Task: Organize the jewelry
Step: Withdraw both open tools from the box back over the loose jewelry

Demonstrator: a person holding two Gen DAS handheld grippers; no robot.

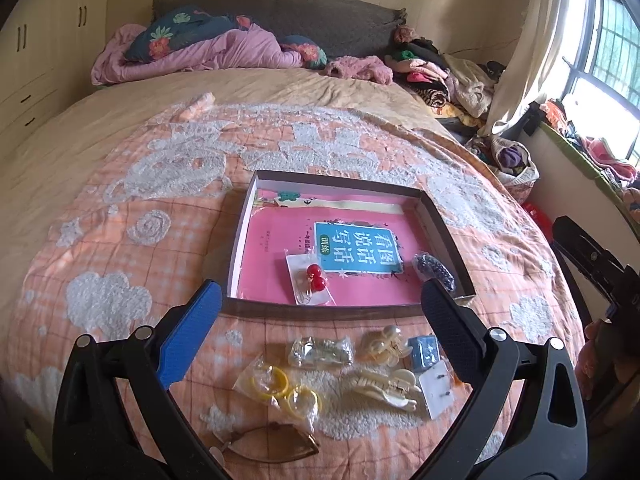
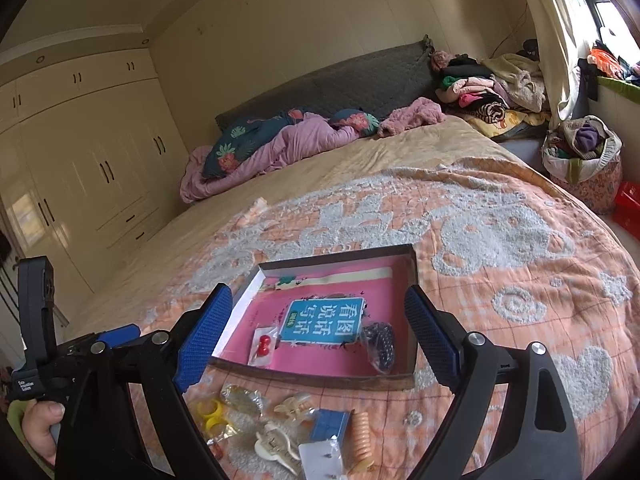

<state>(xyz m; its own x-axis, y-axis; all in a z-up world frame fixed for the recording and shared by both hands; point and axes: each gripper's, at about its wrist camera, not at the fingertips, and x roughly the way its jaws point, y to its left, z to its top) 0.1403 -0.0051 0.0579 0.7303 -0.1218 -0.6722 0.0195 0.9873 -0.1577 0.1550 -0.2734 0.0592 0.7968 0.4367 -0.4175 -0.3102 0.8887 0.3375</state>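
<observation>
Left tongs (image 1: 320, 300) spread wide, empty, hovering above near edge of shallow box (image 1: 242, 236). On bed quilt (image 1: 120, 240) beneath, left to right: yellow rings in bag (image 1: 280, 388), clear packet (image 1: 320, 352), cream claw clips (image 1: 384, 344), blue block (image 1: 425, 352), earring card (image 1: 438, 394). Inside box on pink book (image 1: 272, 248): red bead earrings (image 1: 316, 276), dark beaded piece (image 1: 434, 270) at right wall. Right tongs (image 2: 320, 336) likewise spread, empty, above box front; orange coil tie (image 2: 362, 436) beside blue block.
</observation>
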